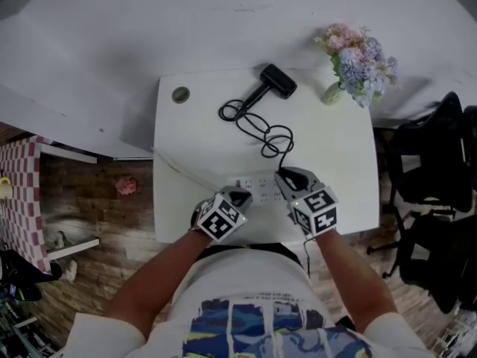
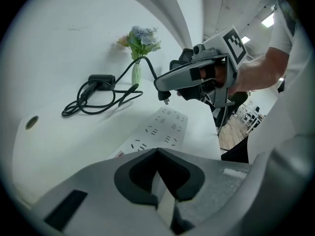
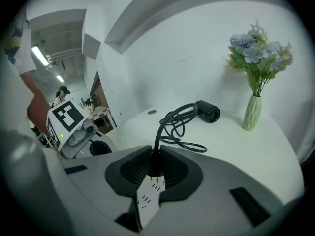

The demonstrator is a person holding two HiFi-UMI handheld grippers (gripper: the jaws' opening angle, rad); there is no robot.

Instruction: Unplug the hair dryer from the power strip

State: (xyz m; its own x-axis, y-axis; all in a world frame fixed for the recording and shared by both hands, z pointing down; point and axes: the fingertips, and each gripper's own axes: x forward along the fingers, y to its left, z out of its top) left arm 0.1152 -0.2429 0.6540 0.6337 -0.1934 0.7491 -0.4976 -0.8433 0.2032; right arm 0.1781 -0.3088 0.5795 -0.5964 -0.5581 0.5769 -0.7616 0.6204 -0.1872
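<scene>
Two slope downward: left tongs (image 1: 239,195), right tongs (image 1: 286,176) (clamping plug (image 2: 165,97)).

A white table (image 1: 339,170) bears a white power strip (image 1: 257,187) lying flat at 6 o'clock, near the front edge. A black hair dryer (image 1: 277,81) lies at 12 o'clock, its cord (image 1: 257,125) looped across the middle. A vase of flowers (image 1: 354,66) stands at 2 o'clock, and a round grommet (image 1: 181,94) sits at 10 o'clock
</scene>
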